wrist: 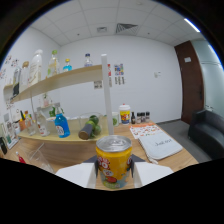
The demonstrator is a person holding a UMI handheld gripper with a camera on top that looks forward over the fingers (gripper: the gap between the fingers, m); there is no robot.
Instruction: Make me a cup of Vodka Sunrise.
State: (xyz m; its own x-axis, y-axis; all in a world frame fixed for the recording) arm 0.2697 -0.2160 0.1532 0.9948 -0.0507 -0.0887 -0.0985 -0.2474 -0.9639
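A yellow drink can (114,161) with a silver top and fruit pictures stands upright between my two fingers (91,170), which press on its left and right sides. My gripper (114,172) is shut on the can and holds it above the wooden counter (165,159). Beyond it on the counter stand a blue bottle (61,125), a green bottle lying on its side (89,129) and a white cup with a yellow band (125,114). The lower part of the can is hidden by the gripper body.
A white post (107,92) rises from the counter behind the can. A wooden shelf (60,80) at the left carries several bottles. A printed menu and a white cloth (157,142) lie to the right. A dark sofa (207,130) and brown door (191,80) stand far right.
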